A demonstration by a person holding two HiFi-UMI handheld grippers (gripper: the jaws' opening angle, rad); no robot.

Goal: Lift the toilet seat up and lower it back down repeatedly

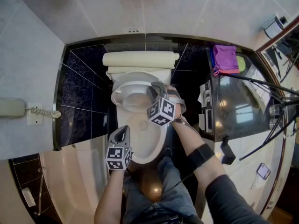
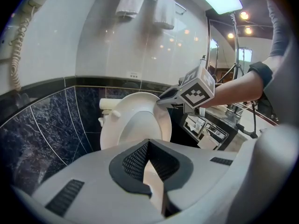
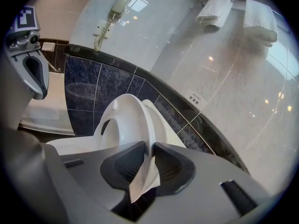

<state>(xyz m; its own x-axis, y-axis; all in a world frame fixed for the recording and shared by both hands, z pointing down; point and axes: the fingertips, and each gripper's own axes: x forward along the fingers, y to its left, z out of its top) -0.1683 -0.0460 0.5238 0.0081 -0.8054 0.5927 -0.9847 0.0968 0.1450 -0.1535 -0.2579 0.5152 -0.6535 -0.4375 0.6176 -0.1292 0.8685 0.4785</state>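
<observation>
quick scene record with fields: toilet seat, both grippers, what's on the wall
toilet seat: raised, standing steeply above the bowl
right gripper: shut on the seat's rim
left gripper: shut, empty, by the bowl's front edge, apart from the seat
wall: phone, two folded towels

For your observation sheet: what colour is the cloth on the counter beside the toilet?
The cloth is purple, seen best in the head view.
</observation>
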